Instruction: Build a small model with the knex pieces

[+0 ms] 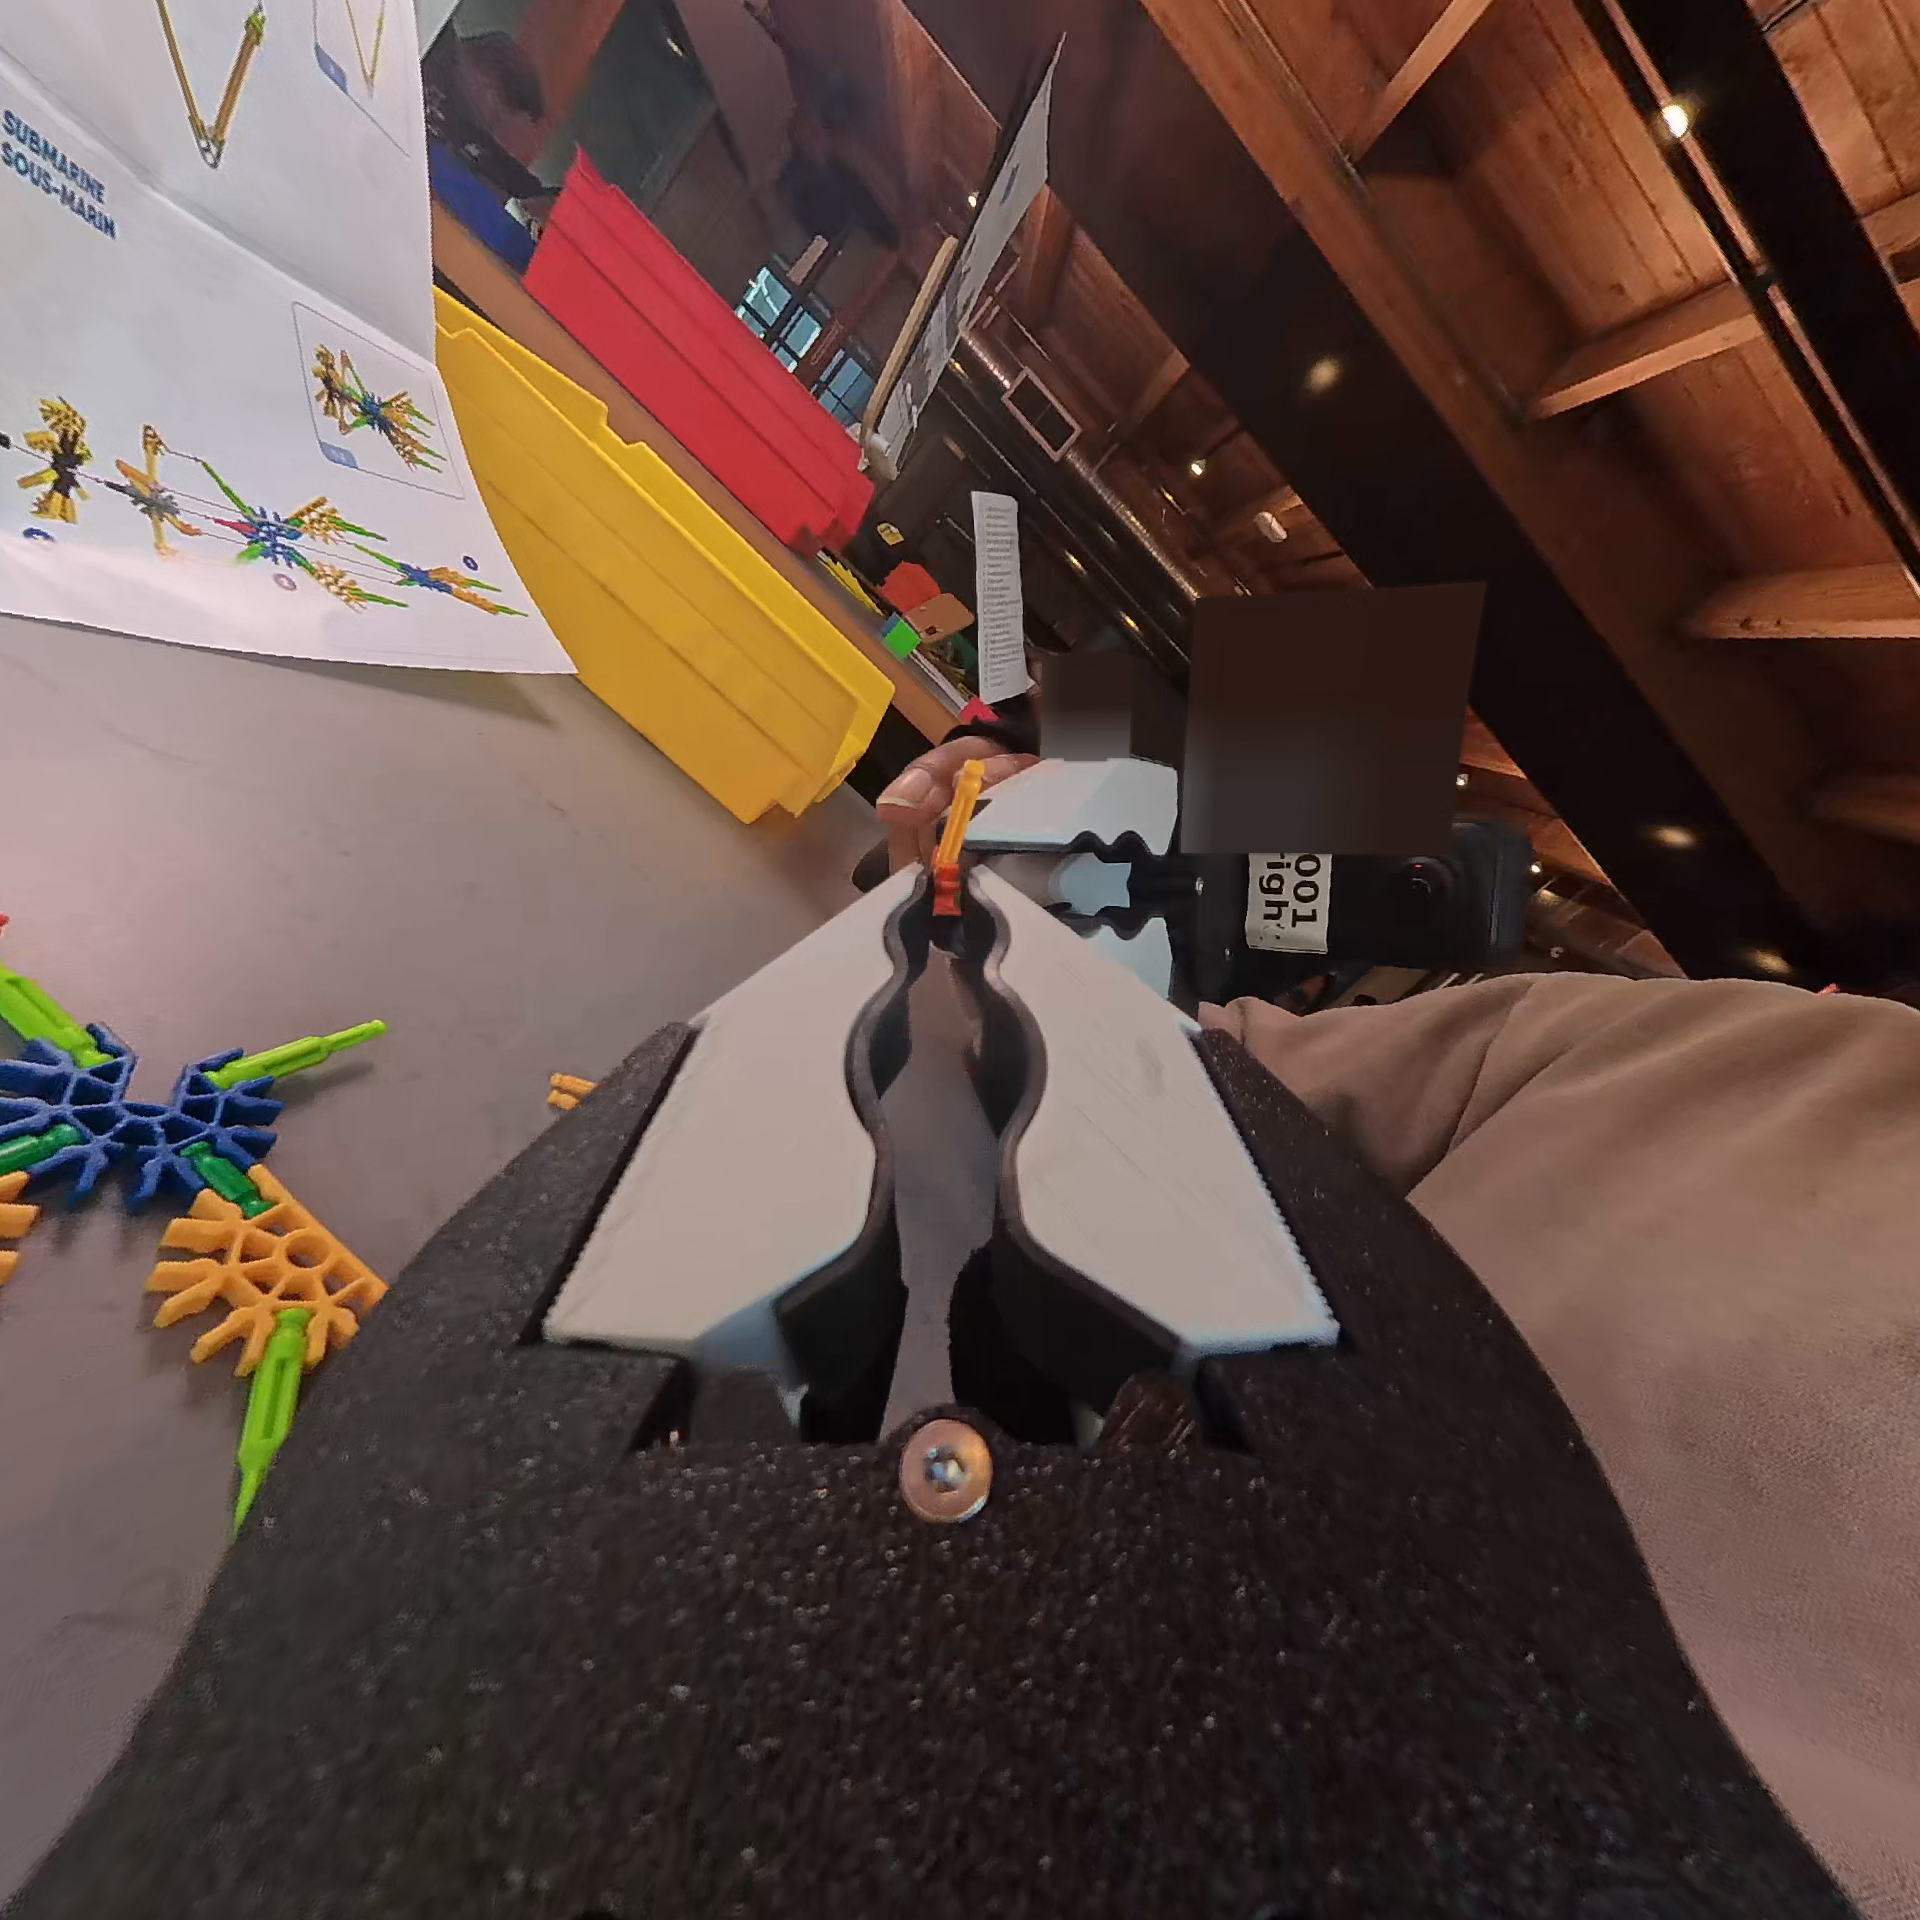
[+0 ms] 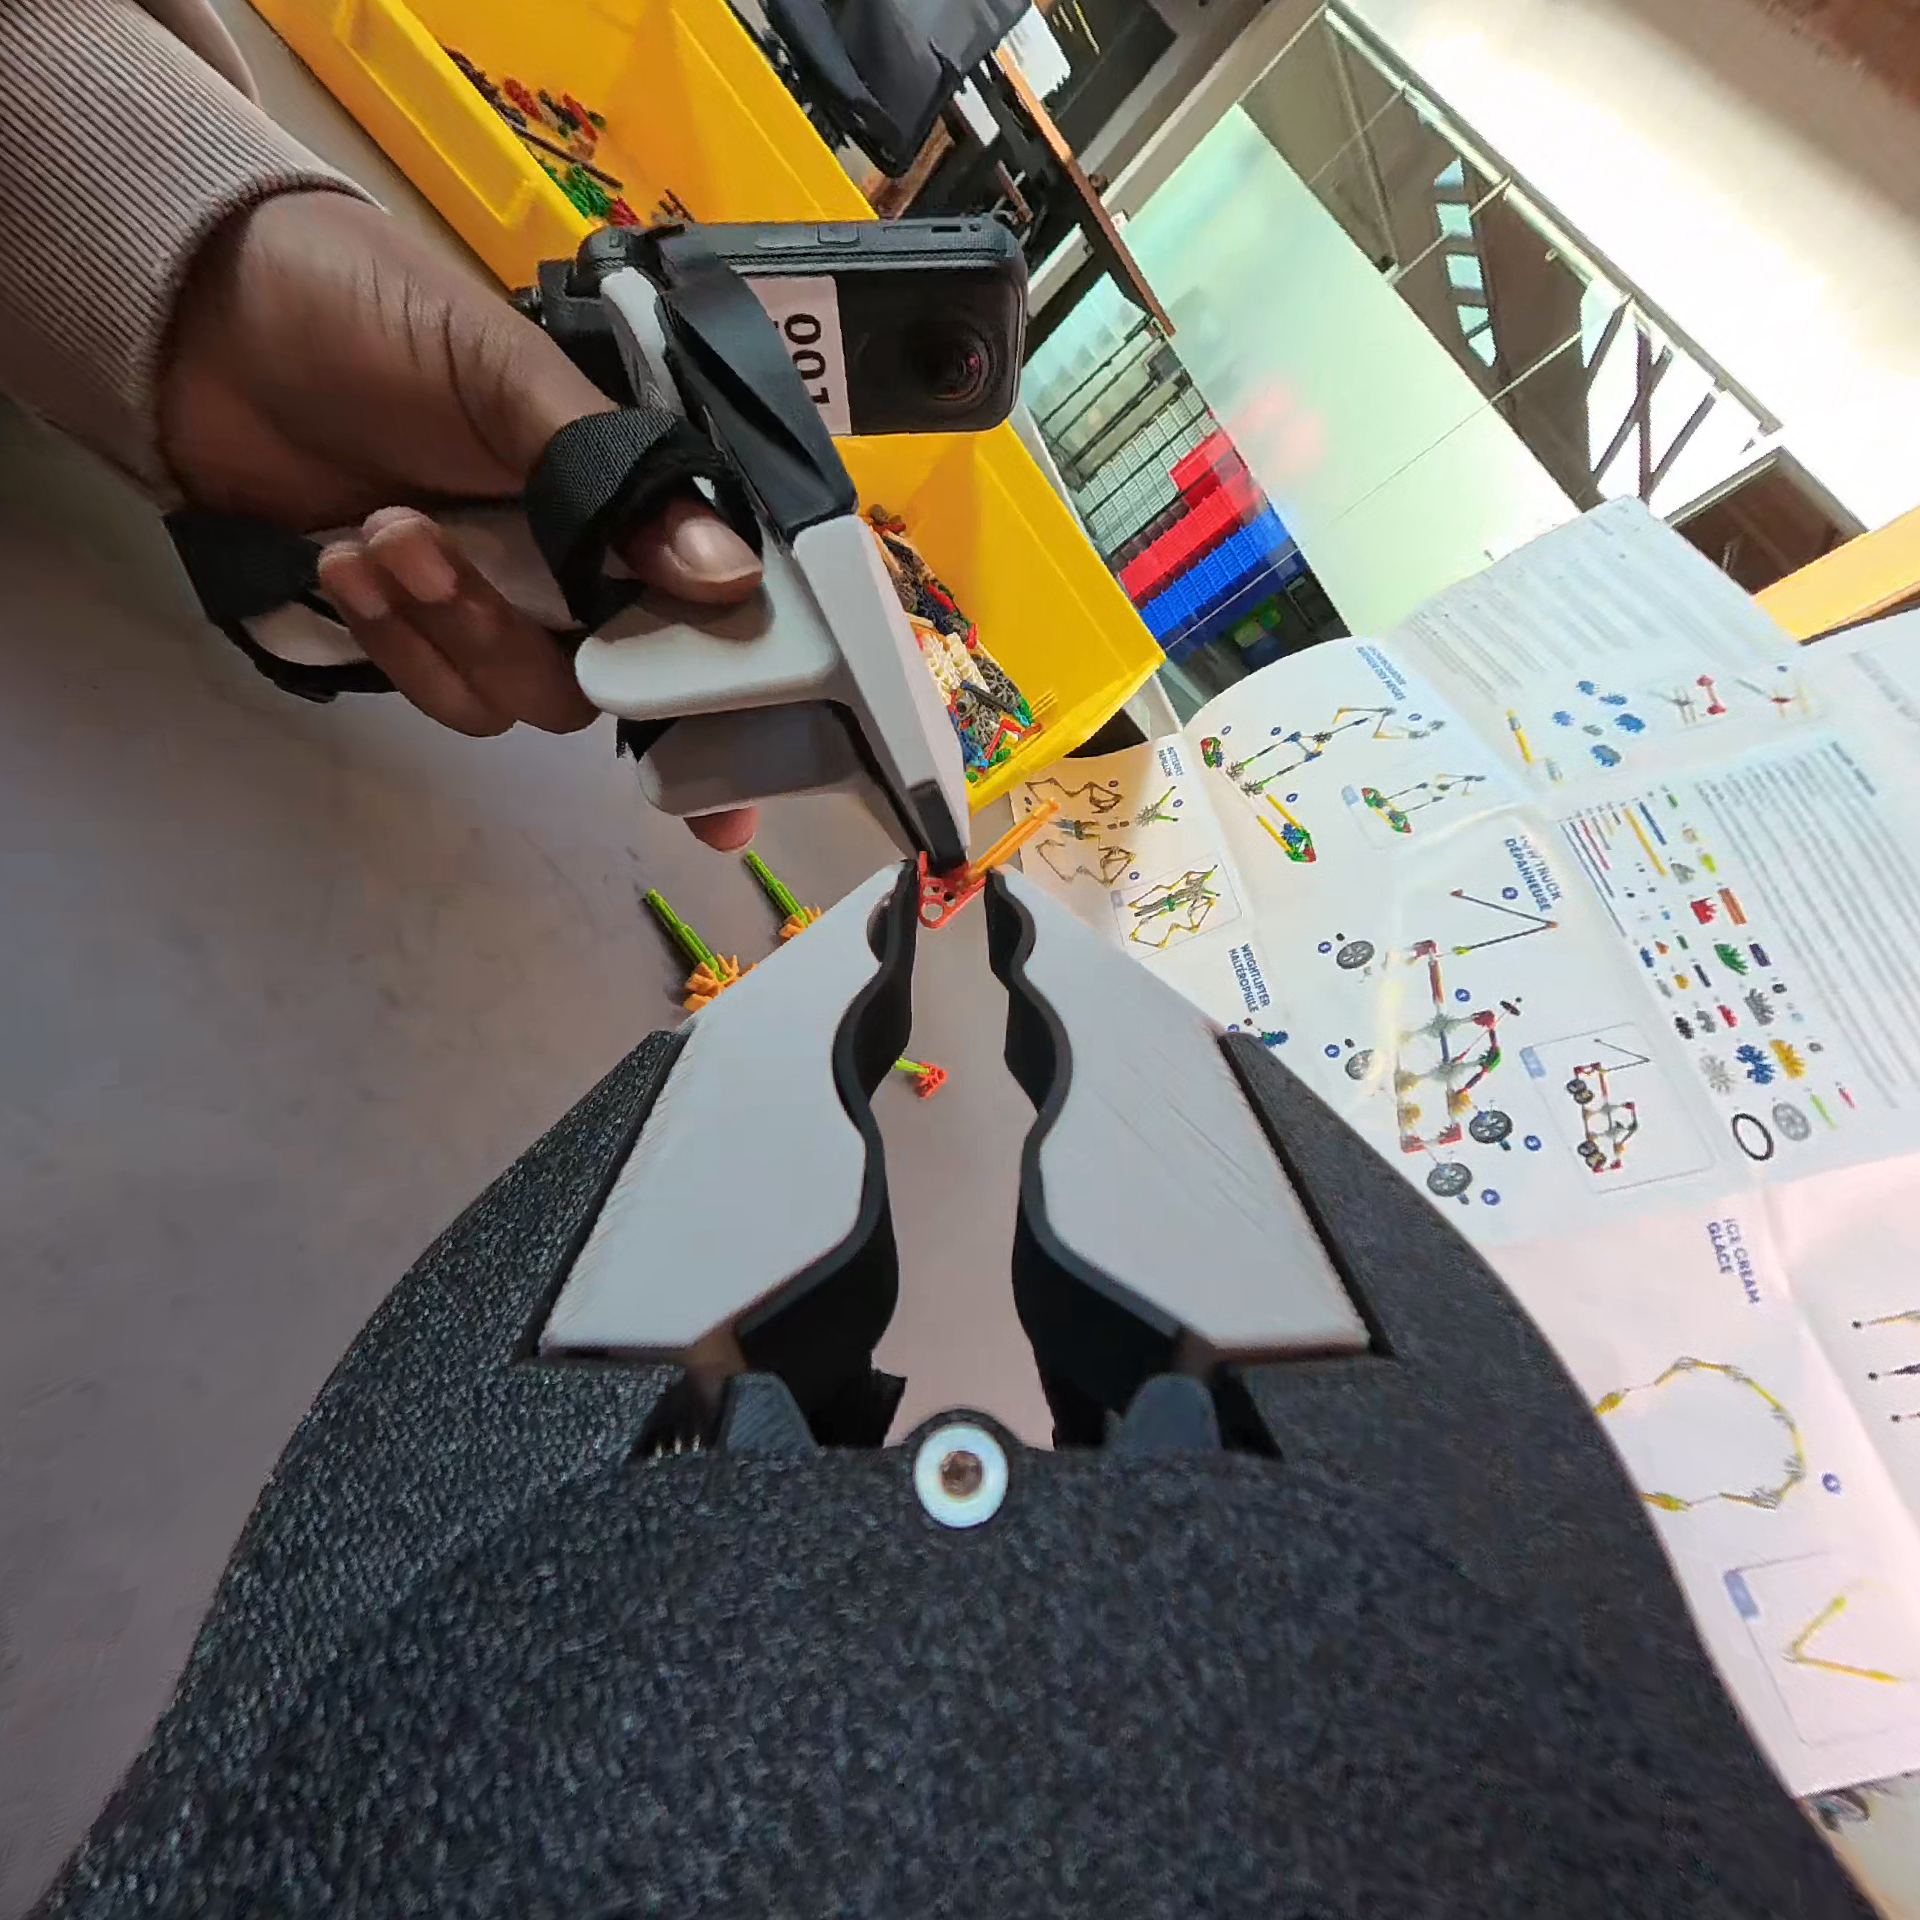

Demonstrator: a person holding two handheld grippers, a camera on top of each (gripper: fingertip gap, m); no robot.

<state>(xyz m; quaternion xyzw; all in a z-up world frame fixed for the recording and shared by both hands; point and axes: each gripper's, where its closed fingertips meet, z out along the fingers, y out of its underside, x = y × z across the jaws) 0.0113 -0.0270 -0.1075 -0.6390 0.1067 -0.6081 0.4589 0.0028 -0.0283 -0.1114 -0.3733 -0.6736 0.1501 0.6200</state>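
My left gripper (image 1: 948, 902) is shut on a small red connector (image 1: 947, 891) with an orange rod (image 1: 961, 805) plugged into it and pointing away. In the right wrist view the left gripper (image 2: 940, 847) comes in from above, pinching that red connector (image 2: 943, 899), and the orange rod (image 2: 1013, 831) sticks out to the upper right. My right gripper (image 2: 948, 896) has its jaws a little apart, with the connector between the tips. The right gripper also shows in the left wrist view (image 1: 1091, 878), just beyond the connector.
A blue, yellow and green rod-and-connector assembly (image 1: 156, 1132) lies on the grey table (image 1: 520, 883) at left. Yellow bins (image 1: 665, 582) and a red bin (image 1: 696, 353) stand behind. A yellow bin of parts (image 2: 1049, 582), instruction sheets (image 2: 1558, 935) and loose green rods (image 2: 707, 956) lie nearby. The tips of both grippers are at nearly the same place.
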